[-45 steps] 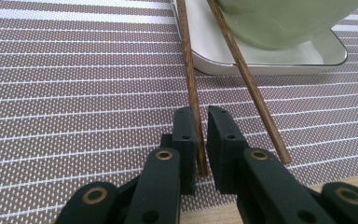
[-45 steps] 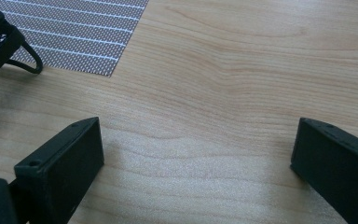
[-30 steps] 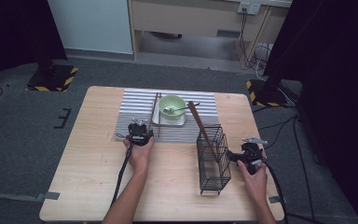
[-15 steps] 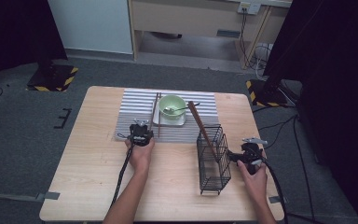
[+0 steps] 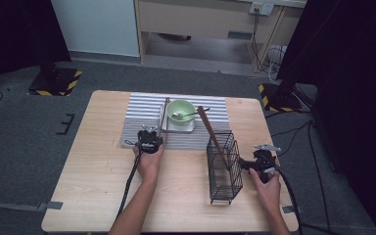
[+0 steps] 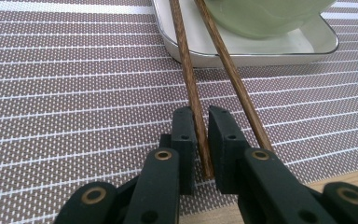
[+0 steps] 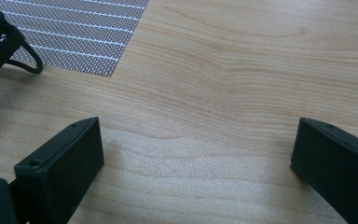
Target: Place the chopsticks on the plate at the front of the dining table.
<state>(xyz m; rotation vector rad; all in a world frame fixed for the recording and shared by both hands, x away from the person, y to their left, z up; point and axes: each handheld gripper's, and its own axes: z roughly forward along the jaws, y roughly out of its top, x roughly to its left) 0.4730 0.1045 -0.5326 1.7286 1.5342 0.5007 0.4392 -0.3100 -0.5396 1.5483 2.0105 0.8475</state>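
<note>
Two brown wooden chopsticks (image 6: 186,70) lie on a striped placemat (image 6: 74,84), their far ends leaning on a white tray (image 6: 279,50) that holds a pale green bowl (image 6: 261,14). My left gripper (image 6: 202,126) has just been closing and is shut on the near end of the left chopstick; the other chopstick (image 6: 230,74) lies just outside the right jaw. From above, the left gripper (image 5: 150,131) sits at the mat's near edge, in front of the bowl (image 5: 181,108). My right gripper (image 7: 196,149) stands wide open over bare wood, right of a black wire basket (image 5: 223,169).
A metal spoon (image 5: 188,115) rests in the bowl. One long wooden stick (image 5: 208,128) leans out of the basket toward the mat. A basket foot (image 7: 25,58) and the mat's corner (image 7: 84,28) lie ahead-left of the right gripper. The table edge (image 5: 284,196) is close on the right.
Neither hand has shifted. No clear difference shows from above.
</note>
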